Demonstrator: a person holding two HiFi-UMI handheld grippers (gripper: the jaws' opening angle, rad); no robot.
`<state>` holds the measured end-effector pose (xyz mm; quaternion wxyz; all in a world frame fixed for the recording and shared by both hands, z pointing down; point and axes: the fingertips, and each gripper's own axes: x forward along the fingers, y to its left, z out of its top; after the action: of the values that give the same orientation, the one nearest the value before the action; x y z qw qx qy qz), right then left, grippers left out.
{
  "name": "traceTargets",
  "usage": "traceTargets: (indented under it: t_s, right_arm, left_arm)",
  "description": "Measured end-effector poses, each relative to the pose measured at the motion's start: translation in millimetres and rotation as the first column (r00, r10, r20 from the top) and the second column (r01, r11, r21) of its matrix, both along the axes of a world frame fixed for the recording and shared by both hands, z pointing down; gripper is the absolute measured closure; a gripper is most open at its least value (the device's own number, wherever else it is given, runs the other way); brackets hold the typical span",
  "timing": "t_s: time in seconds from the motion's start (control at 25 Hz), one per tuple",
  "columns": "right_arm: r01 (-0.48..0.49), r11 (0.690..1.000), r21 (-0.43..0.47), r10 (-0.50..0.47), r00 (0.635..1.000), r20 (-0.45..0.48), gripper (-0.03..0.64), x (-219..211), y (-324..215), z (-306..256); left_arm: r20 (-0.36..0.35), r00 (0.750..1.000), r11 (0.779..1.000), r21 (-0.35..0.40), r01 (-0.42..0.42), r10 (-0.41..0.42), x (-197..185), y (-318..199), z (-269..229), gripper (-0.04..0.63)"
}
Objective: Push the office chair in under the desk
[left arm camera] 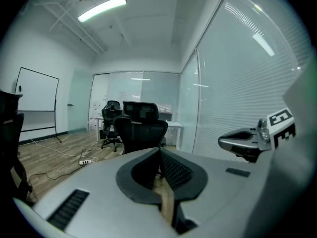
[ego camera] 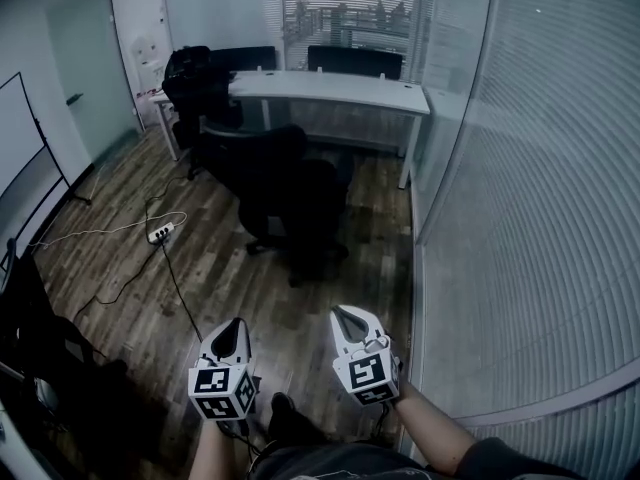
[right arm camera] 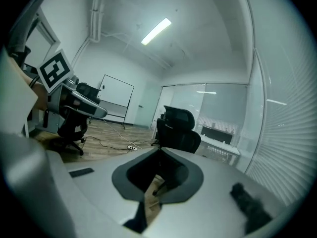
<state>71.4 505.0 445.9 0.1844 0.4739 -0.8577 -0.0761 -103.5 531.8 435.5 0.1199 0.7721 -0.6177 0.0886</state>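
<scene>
Approach step; no contact yet. Left gripper and right gripper: fingers pressed together, holding nothing. Office chair stands well ahead of the fingers, out on the floor, apart from the table beyond it. Next, by my reading: walk up, set the closed fingers on the chair back, push straight toward the table. Wood-plank floor; power strip with cables ahead-left of the fingers; glass wall with blinds to their right.

Office, desk, swivel chairs, whiteboard
</scene>
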Motion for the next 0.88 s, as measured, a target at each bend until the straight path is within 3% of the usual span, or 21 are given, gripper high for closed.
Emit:
traceTargets:
  t_s: [0.44,0.64,0.88]
  right_arm:
    - [-0.098,0.995,0.002,0.098,0.995,-0.003,0.592,-51.7,-110.4,-4.5]
    - [-0.198,0.979,0.052,0.198,0.98,0.011,0.592,-67.1,-148.4,-15.3]
    - [-0.262,0.964,0.035,0.261,0.965,0.035,0.592,-81.7,-179.6,-10.3]
  left_arm:
    - [-0.022,0.998,0.998,-0.007,-0.058,0.058,-61.3,-116.2,4.1,0.578]
    - [-0.03,0.996,0.996,-0.021,-0.086,0.086,-92.0,-154.3,10.0,0.578]
    - [-0.045,0.992,0.992,-0.012,-0.123,0.122,-122.3,-184.6,9.5,0.578]
